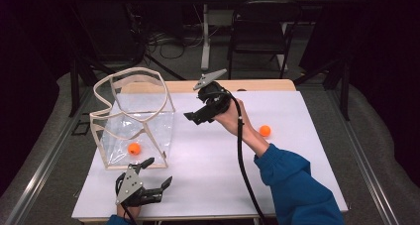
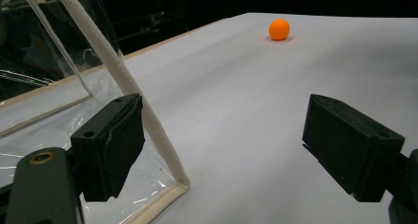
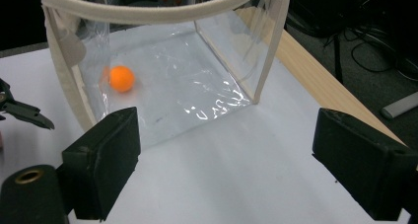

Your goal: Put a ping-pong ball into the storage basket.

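High view: orange ball (image 1: 134,148) inside clear bag (image 1: 148,118); right gripper (image 1: 194,117) open.

Clear soft-sided bag (image 1: 141,118) upright, one orange ball (image 1: 134,148) inside; second orange ball (image 1: 265,131) well apart on white table

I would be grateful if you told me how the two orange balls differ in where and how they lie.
The ball in the bag sits inside the clear bag, seen through its plastic wall; the ball on the table lies bare on the white table. The ball in the bag is near the left hand-held gripper; the ball on the table lies beside the person's right forearm. Both are small, orange and round, and neither is gripped.
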A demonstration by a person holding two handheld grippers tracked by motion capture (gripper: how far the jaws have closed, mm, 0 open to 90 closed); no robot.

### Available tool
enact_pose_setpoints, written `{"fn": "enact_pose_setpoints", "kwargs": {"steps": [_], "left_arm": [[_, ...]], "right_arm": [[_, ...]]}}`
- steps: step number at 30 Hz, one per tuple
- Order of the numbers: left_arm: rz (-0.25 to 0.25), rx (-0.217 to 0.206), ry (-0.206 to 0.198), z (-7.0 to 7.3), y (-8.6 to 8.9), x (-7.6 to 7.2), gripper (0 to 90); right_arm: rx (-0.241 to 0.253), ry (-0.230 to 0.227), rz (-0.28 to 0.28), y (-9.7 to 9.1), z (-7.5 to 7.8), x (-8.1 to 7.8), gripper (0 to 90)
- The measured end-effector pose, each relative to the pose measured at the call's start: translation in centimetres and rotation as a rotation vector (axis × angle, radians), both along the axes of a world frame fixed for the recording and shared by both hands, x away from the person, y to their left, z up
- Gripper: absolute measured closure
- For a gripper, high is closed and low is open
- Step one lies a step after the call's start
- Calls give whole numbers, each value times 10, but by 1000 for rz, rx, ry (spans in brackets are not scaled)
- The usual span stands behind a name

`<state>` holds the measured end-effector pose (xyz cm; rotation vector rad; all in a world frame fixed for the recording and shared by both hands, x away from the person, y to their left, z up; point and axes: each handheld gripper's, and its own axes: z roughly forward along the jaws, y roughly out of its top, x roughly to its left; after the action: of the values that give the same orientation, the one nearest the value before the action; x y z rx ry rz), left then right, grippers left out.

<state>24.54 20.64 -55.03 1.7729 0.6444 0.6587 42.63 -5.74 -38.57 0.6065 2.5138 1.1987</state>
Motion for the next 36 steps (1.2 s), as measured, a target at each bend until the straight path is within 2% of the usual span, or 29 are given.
{"fn": "enact_pose_setpoints", "kwargs": {"steps": [11,19,27,36], "left_arm": [[0,4,1,-1,0,0,160],[2,6,0,-1,0,0,160],[4,7,0,-1,0,0,160],[1,14,-1,-1,0,0,160]], "right_arm": [[-16,19,-12,-15,-20,-8,86],[0,35,-25,-28,-36,-14,73],[-31,33,-49,-40,-53,-23,71],[-39,43,-61,-52,-77,-30,69]]}}
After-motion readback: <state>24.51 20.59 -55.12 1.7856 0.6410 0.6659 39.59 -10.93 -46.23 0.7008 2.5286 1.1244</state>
